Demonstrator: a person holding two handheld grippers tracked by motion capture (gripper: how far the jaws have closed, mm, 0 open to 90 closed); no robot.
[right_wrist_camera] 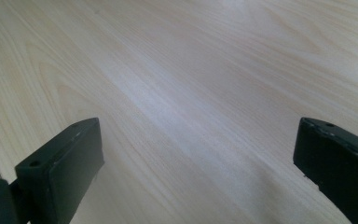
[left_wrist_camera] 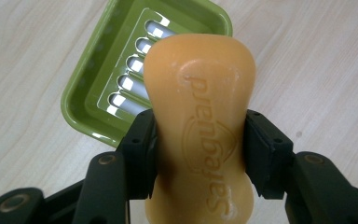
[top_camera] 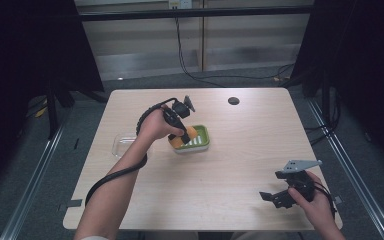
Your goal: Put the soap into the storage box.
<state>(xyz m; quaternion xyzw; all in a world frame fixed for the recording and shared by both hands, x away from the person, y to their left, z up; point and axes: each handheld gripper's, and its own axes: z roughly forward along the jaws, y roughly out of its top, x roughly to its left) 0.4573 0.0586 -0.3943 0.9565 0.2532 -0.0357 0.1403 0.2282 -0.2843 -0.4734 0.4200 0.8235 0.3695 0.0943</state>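
Soap (left_wrist_camera: pixel 200 126), orange and waisted, sits clamped across its narrow middle between the jaws of my left gripper (top_camera: pixel 184 136), hanging just over the green dish (top_camera: pixel 202 142) a little left of the table's (top_camera: pixel 240 165) centre. From that gripper, the dish lies dead ahead at twelve o'clock in the left gripper view, and the bar's long axis runs from six to twelve, straight along the jaws toward the slotted floor of the dish (left_wrist_camera: pixel 98 88). My left hand (top_camera: pixel 155 127) is plainly the nearer one; my right gripper (top_camera: pixel 272 199) rests well apart at about four o'clock from the dish, near the table's front edge, jaws spread wide with nothing but bare wood (right_wrist_camera: pixel 191 93) between them. As I judge it, lowering the bar flat into the dish is the move that remains. The high view gives the layout, including a clear tray (top_camera: pixel 122 145) at the dish's nine o'clock; the left gripper view gives the embossed lettering on the bar and the pads (left_wrist_camera: pixel 142 149) pressing its flanks.
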